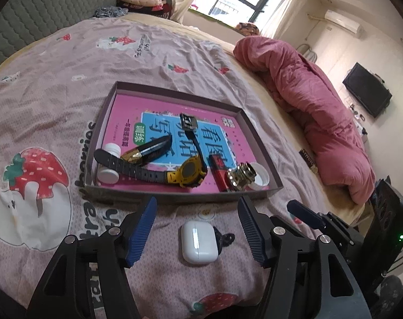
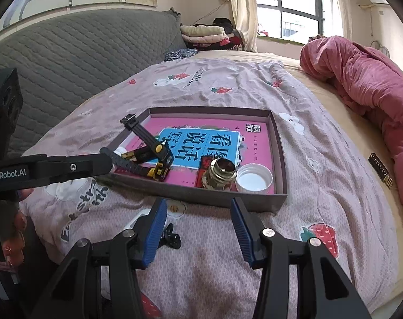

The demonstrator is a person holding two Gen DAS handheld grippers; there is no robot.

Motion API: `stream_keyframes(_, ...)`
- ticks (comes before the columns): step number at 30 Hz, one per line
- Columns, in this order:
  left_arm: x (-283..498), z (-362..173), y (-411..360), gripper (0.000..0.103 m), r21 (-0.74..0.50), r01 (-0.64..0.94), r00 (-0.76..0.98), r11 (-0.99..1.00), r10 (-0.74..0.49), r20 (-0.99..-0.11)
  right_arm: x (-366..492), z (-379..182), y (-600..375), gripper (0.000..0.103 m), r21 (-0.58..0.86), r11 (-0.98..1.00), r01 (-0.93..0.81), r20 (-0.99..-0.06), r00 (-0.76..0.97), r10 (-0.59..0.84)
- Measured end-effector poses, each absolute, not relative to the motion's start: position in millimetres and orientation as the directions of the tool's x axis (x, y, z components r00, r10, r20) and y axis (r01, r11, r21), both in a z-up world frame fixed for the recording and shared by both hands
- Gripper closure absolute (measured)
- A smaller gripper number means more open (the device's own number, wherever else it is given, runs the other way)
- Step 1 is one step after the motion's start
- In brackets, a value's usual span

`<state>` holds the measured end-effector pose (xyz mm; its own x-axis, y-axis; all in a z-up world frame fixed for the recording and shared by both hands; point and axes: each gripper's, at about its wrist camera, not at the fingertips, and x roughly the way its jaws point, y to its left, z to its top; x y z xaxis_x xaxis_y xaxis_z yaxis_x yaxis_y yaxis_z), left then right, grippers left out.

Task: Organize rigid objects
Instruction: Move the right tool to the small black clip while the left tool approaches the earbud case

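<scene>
A pink sheet (image 1: 68,85) with strawberry and bear prints covers the bed across the middle of both views. A bunched red quilt (image 1: 307,111) lies along the right side. A grey quilted headboard (image 2: 68,53) fills the upper left. Folded clothes (image 2: 204,33) are stacked at top centre, beside a curtain (image 2: 241,8) and a bright window (image 2: 294,2). In the left view, a black TV (image 1: 367,90) hangs at right, with an air conditioner (image 1: 342,20) above it.
</scene>
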<state>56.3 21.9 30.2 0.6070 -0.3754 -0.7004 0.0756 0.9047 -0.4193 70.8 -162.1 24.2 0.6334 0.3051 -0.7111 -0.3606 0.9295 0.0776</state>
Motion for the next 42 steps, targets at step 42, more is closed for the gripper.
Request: stream_keyframes(42, 57.0, -27.4, -10.3, 0.038, -0.319, 0.078, 0.414, 0.944, -0.322, -0.851, 77.0, -49.0, -122.2, 0.053, 0.039, 0.877, -0.479, -0.807, 0.502, 0.31)
